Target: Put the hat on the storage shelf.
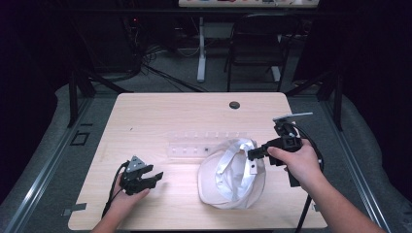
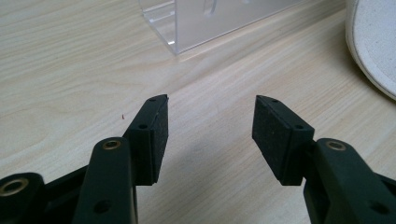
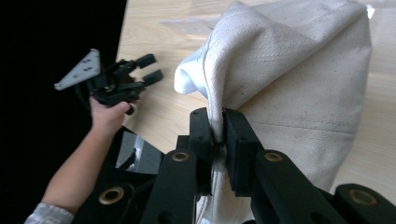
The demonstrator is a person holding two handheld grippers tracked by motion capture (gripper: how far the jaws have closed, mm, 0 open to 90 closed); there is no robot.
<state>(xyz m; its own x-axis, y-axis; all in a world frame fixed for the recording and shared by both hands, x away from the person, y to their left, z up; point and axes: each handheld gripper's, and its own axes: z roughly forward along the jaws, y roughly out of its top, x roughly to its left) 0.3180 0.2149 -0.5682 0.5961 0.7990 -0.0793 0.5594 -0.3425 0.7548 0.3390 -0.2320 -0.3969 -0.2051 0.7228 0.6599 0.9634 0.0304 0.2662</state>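
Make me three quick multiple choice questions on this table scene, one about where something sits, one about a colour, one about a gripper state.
1. The clear acrylic rack lies where, in the high view?
A. beyond the cap
B. off the table
C. under the left gripper

2. The cap is
A. red
B. white
C. black

3. The right gripper is
A. wide open
B. shut on the cap
C. lying on the table

Answers: A, the rack lies farther up the table than the cap; B, its fabric is off-white; B, its pads pinch a fold of cloth.

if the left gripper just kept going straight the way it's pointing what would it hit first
Probably the clear acrylic stand, straight beyond the open left gripper. Only bare table lies between. The white cap sits off to one side.
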